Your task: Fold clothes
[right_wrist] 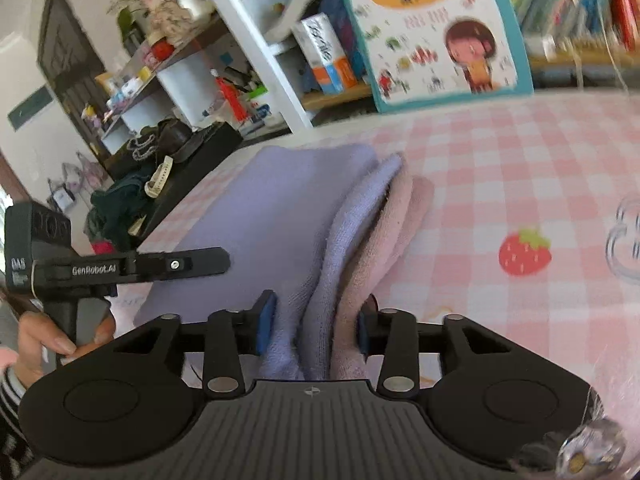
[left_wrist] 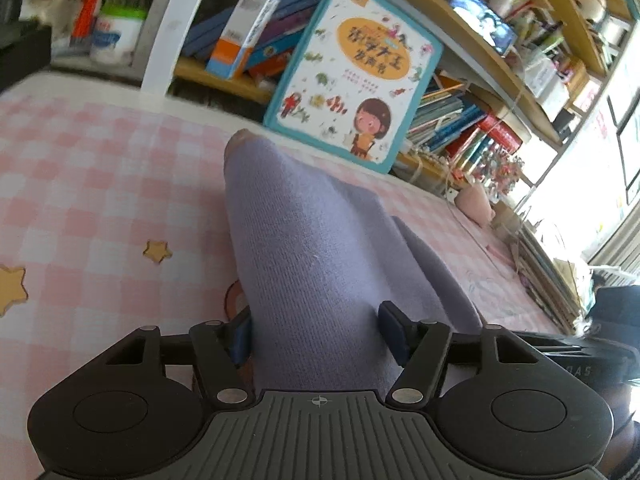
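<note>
Lavender knit garment, folded.
Soft pile, pink layer under its right edge; lies lengthwise on pink checked cloth.

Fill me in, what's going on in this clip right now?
A person is folding a purple garment on a pink checked tablecloth with two handheld grippers. The left gripper has a bunched-up part of it between its fingers. The right gripper straddles stacked folds showing the garment's pink inner side. Whether either set of pads is pressing the cloth is unclear. A picture book leans against the shelves behind.
</note>
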A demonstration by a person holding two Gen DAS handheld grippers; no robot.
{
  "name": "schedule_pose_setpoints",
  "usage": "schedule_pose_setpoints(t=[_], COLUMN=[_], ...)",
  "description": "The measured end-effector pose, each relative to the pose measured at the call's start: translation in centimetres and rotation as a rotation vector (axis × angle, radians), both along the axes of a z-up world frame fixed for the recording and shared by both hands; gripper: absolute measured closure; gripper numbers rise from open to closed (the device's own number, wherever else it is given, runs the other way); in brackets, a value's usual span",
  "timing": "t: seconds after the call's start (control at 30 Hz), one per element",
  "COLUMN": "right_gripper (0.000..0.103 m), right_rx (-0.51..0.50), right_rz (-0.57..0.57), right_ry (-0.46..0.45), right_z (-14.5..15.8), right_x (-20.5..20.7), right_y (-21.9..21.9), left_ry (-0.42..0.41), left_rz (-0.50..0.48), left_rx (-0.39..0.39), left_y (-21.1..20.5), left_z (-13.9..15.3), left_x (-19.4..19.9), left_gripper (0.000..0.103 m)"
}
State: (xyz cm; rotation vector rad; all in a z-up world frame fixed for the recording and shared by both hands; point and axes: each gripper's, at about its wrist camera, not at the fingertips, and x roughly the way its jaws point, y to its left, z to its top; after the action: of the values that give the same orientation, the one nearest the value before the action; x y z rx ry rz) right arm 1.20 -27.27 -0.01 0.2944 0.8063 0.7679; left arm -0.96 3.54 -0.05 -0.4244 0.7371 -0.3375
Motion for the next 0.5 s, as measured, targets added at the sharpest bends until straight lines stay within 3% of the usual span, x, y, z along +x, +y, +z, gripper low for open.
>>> schedule_pose_setpoints(t=[0.1, 0.23, 0.4, 0.5], right_gripper=[0.048, 0.047, 0.058, 0.067], right_rx=[0.058, 0.142, 0.135, 0.093], right_rz=[-0.015, -0.020, -0.013, -0.008], right_ry=[0.081, 0.154, 0.115, 0.028], right_z=[-0.8, -1.6, -1.7, -1.2], right_x=[1.1, 2.1, 2.0, 0.8], right_y=[-0.7, -1.2, -1.0, -0.5], left_ry=[0.011, 0.024, 0.000, -0.051], left_rz=[-0.001, -0.007, 0.005, 0.005], left_rx=[-0.044, -0.088, -0.087, -0.019], left_y=[0.7, 1.0, 0.5, -0.4], left_z=[-0.5, -1.1, -1.3, -0.7], left_x=[0.2, 0.6, 0.5, -0.2], left_gripper=[0.033, 0.032, 0.036, 0.041])
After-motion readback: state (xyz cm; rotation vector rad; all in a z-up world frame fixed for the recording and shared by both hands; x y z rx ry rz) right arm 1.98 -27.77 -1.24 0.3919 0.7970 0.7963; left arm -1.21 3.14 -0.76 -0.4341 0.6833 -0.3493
